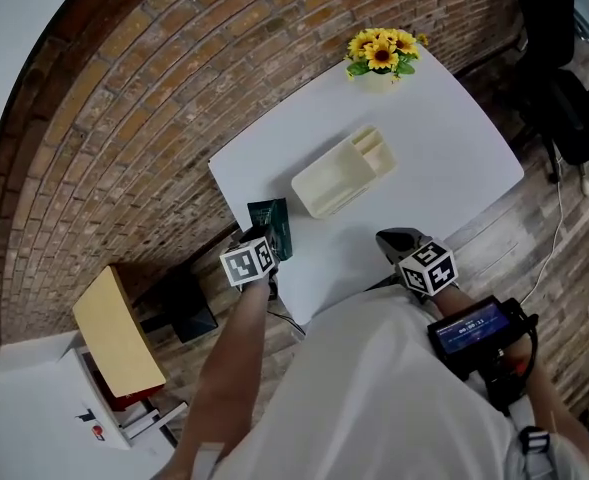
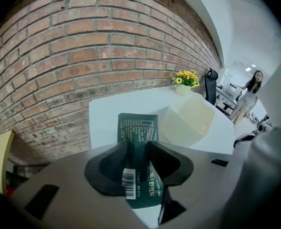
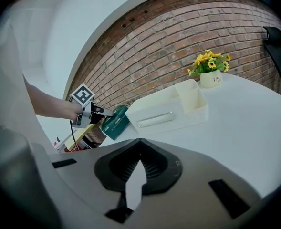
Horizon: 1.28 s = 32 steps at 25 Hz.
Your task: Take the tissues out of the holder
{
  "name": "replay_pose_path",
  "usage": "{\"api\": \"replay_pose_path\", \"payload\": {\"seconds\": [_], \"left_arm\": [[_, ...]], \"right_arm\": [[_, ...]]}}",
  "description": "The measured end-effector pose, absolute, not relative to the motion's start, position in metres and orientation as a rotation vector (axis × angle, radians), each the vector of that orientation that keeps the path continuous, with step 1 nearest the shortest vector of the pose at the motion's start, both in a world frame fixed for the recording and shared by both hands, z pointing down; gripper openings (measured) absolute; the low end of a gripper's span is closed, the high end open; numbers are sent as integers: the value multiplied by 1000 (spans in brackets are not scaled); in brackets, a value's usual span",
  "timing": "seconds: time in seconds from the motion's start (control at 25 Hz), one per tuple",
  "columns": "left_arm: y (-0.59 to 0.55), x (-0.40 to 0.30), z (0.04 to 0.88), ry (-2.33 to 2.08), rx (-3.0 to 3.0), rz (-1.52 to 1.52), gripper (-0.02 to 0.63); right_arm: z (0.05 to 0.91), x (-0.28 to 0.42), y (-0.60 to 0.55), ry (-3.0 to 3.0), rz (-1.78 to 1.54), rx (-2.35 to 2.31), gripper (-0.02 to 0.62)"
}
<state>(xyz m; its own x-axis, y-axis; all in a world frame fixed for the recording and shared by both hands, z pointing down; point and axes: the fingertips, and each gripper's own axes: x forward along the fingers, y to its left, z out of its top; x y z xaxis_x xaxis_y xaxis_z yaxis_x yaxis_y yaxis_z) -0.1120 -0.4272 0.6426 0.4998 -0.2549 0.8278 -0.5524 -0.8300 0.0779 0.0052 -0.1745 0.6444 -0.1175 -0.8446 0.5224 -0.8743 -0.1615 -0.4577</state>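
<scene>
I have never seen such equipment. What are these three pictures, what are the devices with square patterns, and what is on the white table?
There is no robot here. A person holds a two-jaw gripper in each hand, and the patterned cubes are parts of these. One picture comes from a camera on the person's head, looking down. The other two come from cameras riding on each gripper. On the white table are a cream holder and a pot of sunflowers. The left gripper is closed on a dark green tissue pack near the table's edge. The right gripper is closed and empty.
</scene>
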Motion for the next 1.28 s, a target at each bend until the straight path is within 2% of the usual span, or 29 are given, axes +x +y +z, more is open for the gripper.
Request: {"api": "replay_pose_path", "payload": {"seconds": [0.36,0.68,1.08,1.16,1.28], "left_arm": [[-433,-108,659,-709,2344,1210,167],[-431,-107,643,-677,2404,1087,242],[-383,-113,597,-498,2673,892,241],[-366,-118,598,-458,2701,895,222],[-347,-125,595,-453,2747,890,111]], "right_arm": [[645,8,-166,-1976,1165,2083,6],[643,8,-168,-1982,1157,2070,6],[628,13,-187,-2029,1058,2030,6],[620,13,-195,-2060,1010,2012,6],[609,13,-205,-2099,945,1989,6]]}}
